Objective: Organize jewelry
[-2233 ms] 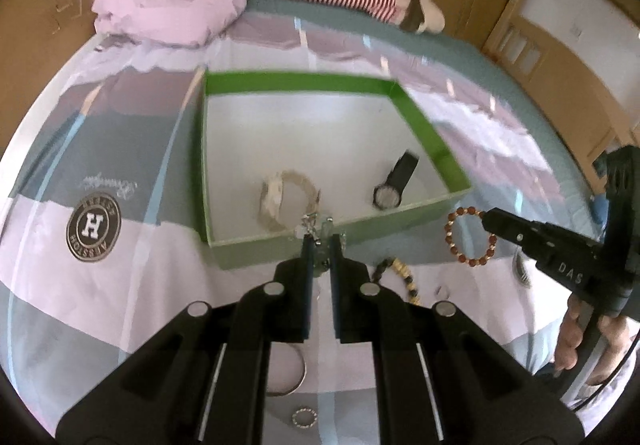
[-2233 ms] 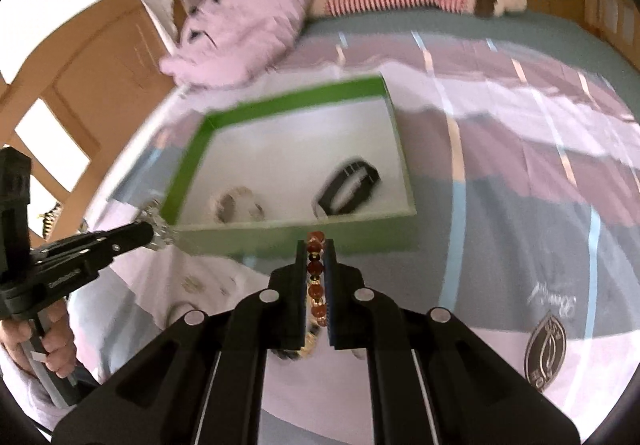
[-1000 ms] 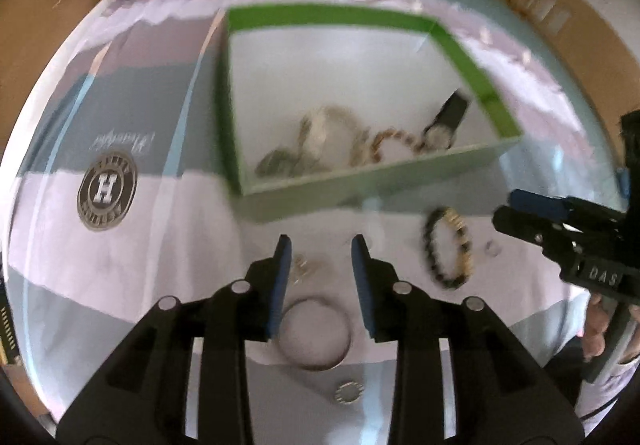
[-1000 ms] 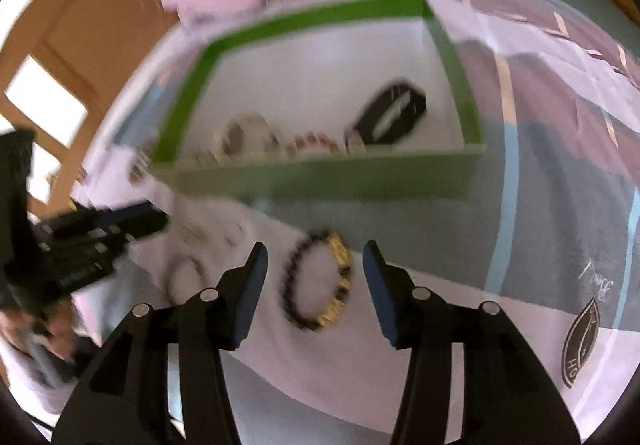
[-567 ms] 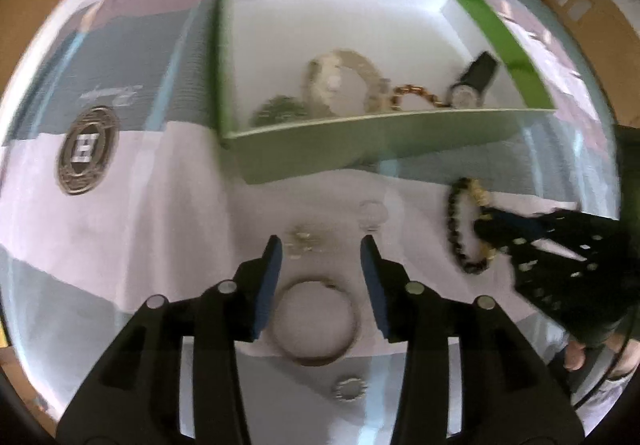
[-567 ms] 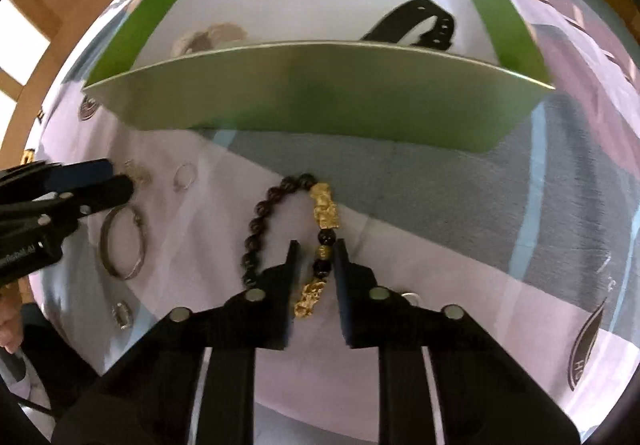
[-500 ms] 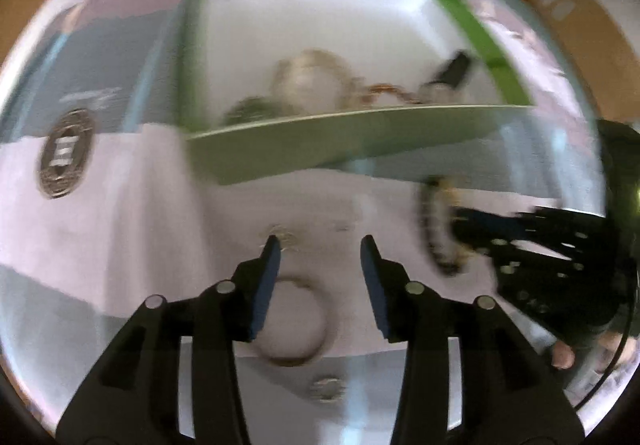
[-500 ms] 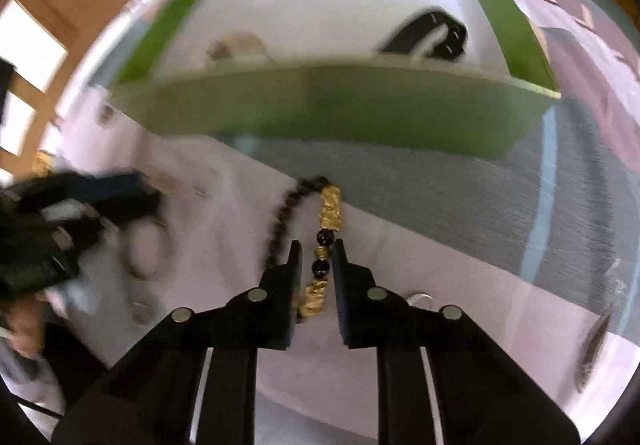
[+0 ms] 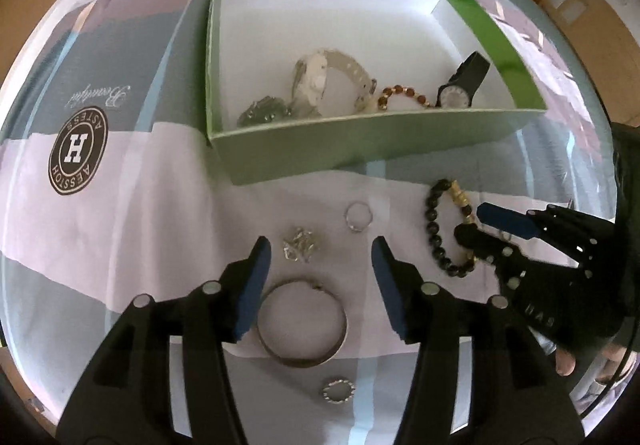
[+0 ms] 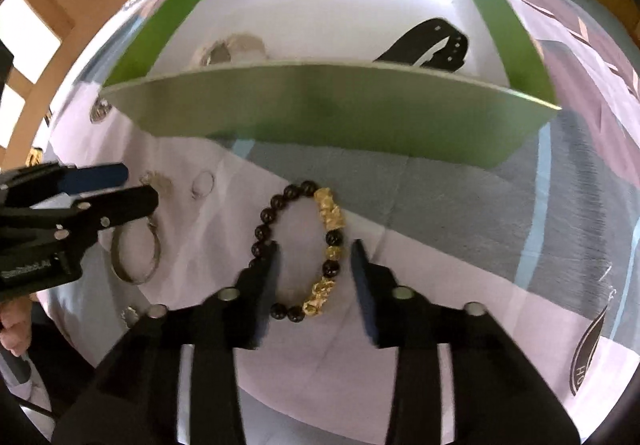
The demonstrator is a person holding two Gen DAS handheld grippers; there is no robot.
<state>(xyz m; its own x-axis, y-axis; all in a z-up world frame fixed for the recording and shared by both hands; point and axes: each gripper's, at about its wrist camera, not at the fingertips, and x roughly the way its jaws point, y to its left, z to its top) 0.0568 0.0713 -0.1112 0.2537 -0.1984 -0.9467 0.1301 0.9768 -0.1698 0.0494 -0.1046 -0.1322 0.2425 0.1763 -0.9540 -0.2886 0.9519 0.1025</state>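
Now the right tongs (image 10: 314, 259) hang spread over the bead bracelet (image 10: 304, 251) on the bed sheet (image 10: 440, 205), just near of the green box (image 9: 360, 149); its gold-bead side lies between the jaws, its long axis running near to far; the left tongs (image 9: 320, 259), also spread and holding nothing, straddle the bangle (image 9: 302, 323), the silver charm (image 9: 299, 248) just beyond.

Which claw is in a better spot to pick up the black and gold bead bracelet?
The right claw. It is open, and its fingers sit on either side of the black and gold bead bracelet. The left claw is open over the big silver bangle instead.
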